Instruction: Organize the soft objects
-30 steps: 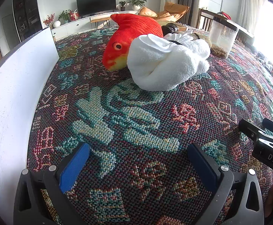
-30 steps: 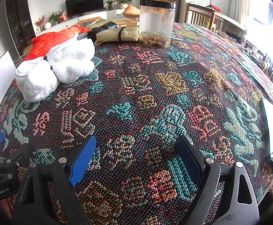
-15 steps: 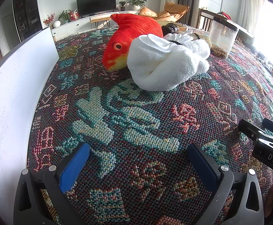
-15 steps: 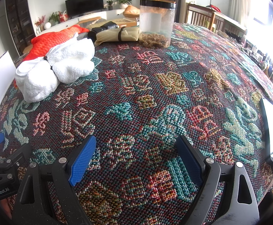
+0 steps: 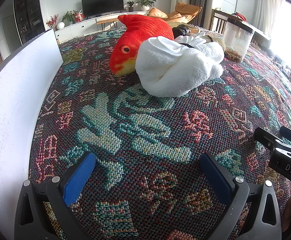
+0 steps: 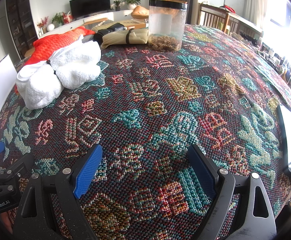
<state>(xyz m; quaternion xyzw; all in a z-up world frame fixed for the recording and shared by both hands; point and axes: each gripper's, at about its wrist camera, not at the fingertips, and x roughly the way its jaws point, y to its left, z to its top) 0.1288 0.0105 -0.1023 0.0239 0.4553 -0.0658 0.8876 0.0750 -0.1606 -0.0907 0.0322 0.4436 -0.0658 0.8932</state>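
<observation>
Hovering over the patterned cloth (image 5: 145, 132), both hand-held grippers, left (image 5: 147, 172) and right (image 6: 145, 166), gape empty.

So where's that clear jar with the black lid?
In the right wrist view the clear jar stands upright at the far end of the patterned tablecloth, just right of the beige rolled bundle.

White towel bundle (image 5: 177, 68) (black-banded) against red plush fish (image 5: 143, 40), beige roll (image 6: 125, 37) behind
</observation>
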